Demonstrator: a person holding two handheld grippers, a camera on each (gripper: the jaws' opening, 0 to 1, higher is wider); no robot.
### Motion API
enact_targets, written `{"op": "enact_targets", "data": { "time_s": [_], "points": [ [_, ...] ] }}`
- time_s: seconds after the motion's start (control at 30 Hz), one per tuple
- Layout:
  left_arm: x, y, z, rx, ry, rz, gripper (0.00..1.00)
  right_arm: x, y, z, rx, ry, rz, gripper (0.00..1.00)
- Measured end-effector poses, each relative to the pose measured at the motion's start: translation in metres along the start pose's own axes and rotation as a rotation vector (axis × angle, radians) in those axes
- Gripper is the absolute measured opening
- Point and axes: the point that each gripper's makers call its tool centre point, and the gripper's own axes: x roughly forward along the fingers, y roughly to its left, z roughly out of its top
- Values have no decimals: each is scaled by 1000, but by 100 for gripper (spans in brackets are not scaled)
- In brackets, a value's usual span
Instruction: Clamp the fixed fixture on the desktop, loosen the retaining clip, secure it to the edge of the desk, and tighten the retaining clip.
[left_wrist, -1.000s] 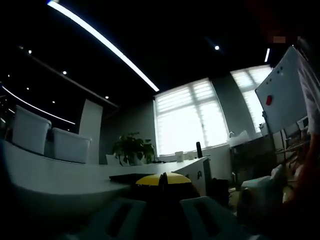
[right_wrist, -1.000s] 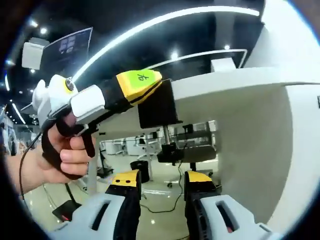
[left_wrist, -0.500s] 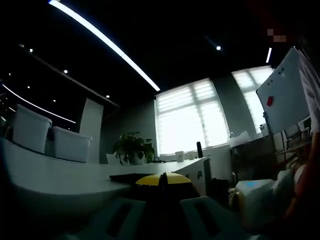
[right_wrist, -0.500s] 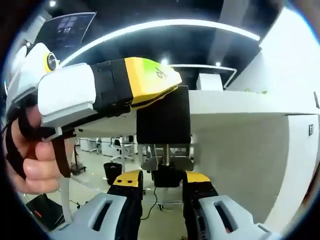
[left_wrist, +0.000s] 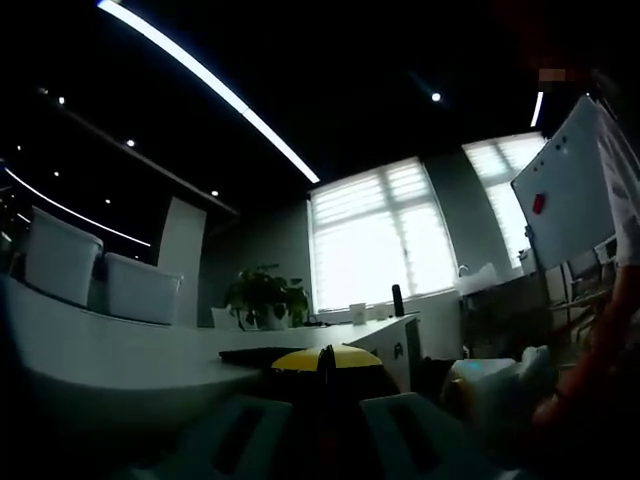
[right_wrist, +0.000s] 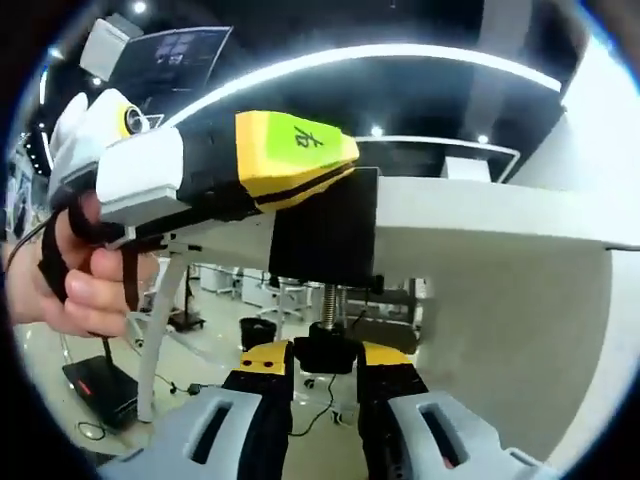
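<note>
Hanging on the edge of the white desk (right_wrist: 480, 215), the black clamp (right_wrist: 325, 238) is seen in the right gripper view, with its screw (right_wrist: 327, 304) pointing down below the desk. The black knob (right_wrist: 325, 352) at the screw's end is gripped between the nearly closed jaws of the right gripper (right_wrist: 325, 365). The top of the clamp is pinched by the left gripper (right_wrist: 300, 165), held by a hand (right_wrist: 75, 285).

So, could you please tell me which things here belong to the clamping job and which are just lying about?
Job:
- black clamp on the desk edge
- its screw knob, between the right tongs
- left tongs, gripping the clamp's top

Lying about:
- potted plant
- whiteboard
- white chairs
</note>
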Motion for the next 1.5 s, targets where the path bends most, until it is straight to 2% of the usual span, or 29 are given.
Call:
{"op": "enact_targets", "data": {
  "time_s": [0.27, 0.37, 0.5, 0.6, 0.73, 0.83, 0.87, 1.0, 1.17, 1.2, 1.23, 1.33, 1.4, 1.43, 1.5],
  "points": [
    [0, 0, 0, -3, -3, 1, 2, 1, 5, 0, -50, 30, 286, 24],
    [-1, 0, 1, -3, -7, 0, 2, 1, 6, 1, -2, 52, 395, 24],
    [-1, 0, 0, 7, -6, -3, 2, 2, 3, 0, -23, 57, 452, 24],
    [-1, 0, 0, 9, -4, -3, 2, 1, 4, 0, -20, 56, 451, 24],
    [-1, -1, 0, 10, -5, -5, 2, -1, -1, -3, 46, 44, 354, 26],
    [-1, -1, 0, 9, -5, -4, 2, -5, -15, -10, 92, 37, 197, 38],
    [-1, -1, 0, 12, -4, -4, 2, -9, -16, -9, 107, 25, 159, 39],
    [-1, -1, 0, 18, -3, -5, 2, -23, -12, -6, 143, 0, 43, 38],
    [-1, -2, 0, 19, -5, -5, 2, -36, -8, 4, 250, -32, -169, 36],
    [-1, -2, 0, 21, -5, -5, 2, -38, -9, 12, 260, -68, -215, 36],
    [-1, -2, 0, 22, -4, -5, 2, -39, -5, 17, 265, -70, -249, 36],
    [0, -2, 0, 26, -5, -4, 2, -33, 4, 19, 156, -20, -278, 36],
    [0, -1, 0, 25, -4, -3, 2, -26, 4, 19, 108, -11, -302, 36],
    [0, -1, 0, 25, -2, -2, 2, -24, 2, 16, 103, 9, -325, 36],
    [0, -1, -1, 25, 3, -1, 2, -19, -3, 18, 141, -12, -350, 36]
  ]
}}
